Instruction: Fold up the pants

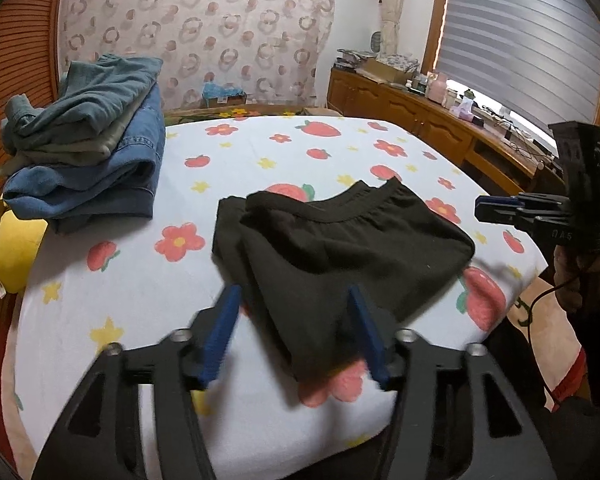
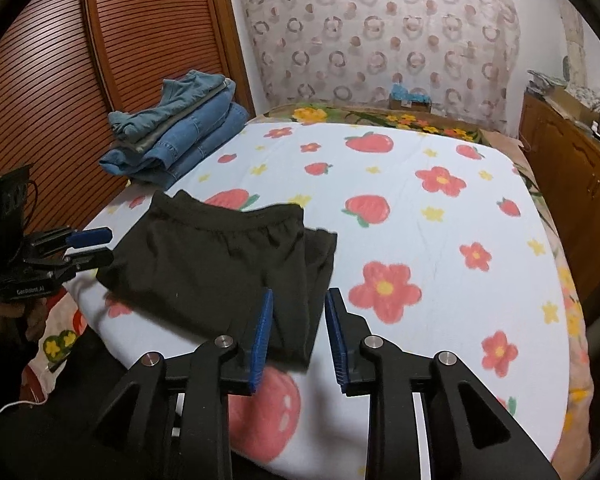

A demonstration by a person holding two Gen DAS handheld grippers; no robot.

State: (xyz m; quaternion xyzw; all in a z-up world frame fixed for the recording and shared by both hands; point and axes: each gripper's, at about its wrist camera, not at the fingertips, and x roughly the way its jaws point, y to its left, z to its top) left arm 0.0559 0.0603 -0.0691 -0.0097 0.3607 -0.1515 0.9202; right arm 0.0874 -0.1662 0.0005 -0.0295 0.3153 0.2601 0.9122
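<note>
Black pants (image 1: 340, 248) (image 2: 212, 256) lie folded in a flat packet on the strawberry-and-flower bedsheet (image 1: 140, 280) (image 2: 420, 220), elastic waistband toward the far side. My left gripper (image 1: 294, 296) hovers at the packet's near corner. Its blue pads stand wide apart and the fabric lies between them without being pressed. In the right wrist view the left gripper (image 2: 92, 247) shows at the packet's left edge. My right gripper (image 2: 300, 296) is open over the other near corner, with a narrower gap and nothing pinched. The right gripper (image 1: 496, 208) appears at the far right in the left wrist view, held by a hand.
A stack of folded jeans (image 1: 92, 148) (image 2: 180, 136) sits at the bed's far left corner. A yellow cushion (image 1: 16, 248) lies beside it. A slatted wooden door (image 2: 60, 80) stands on the left and a low wooden cabinet (image 1: 420, 120) (image 2: 572, 168) along the right.
</note>
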